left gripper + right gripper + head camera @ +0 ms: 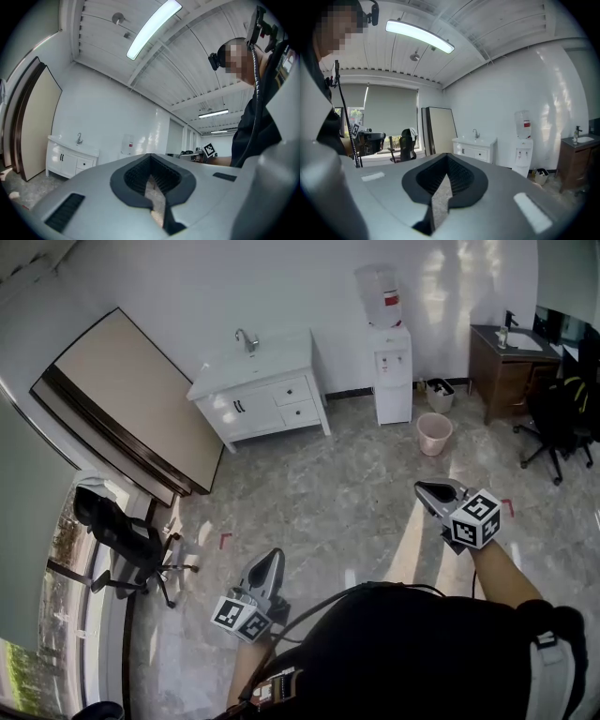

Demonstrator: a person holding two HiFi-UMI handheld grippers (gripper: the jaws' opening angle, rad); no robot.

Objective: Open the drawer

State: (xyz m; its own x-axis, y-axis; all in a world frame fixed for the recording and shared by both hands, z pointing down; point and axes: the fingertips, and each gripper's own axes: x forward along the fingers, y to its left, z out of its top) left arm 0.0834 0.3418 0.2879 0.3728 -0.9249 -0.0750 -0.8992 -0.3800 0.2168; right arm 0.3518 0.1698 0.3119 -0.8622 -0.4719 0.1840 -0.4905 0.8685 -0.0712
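A white sink cabinet (246,409) stands against the far wall, with two small drawers (295,401) stacked at its right end. Both drawers look closed. I am several steps away from it on the marble floor. My left gripper (273,560) is held low at the left, shut and empty, and points toward the cabinet. My right gripper (424,489) is further forward at the right, also shut with nothing in it. The left gripper view shows the cabinet (70,159) small and far beyond the left gripper (152,176). In the right gripper view the cabinet (476,149) lies past the right gripper (446,180).
A water dispenser (391,371) and a pink bin (434,433) stand right of the cabinet. A large framed board (131,404) leans at the left. One black office chair (127,540) is at the left. Another chair (558,418) sits beside a brown vanity (506,367).
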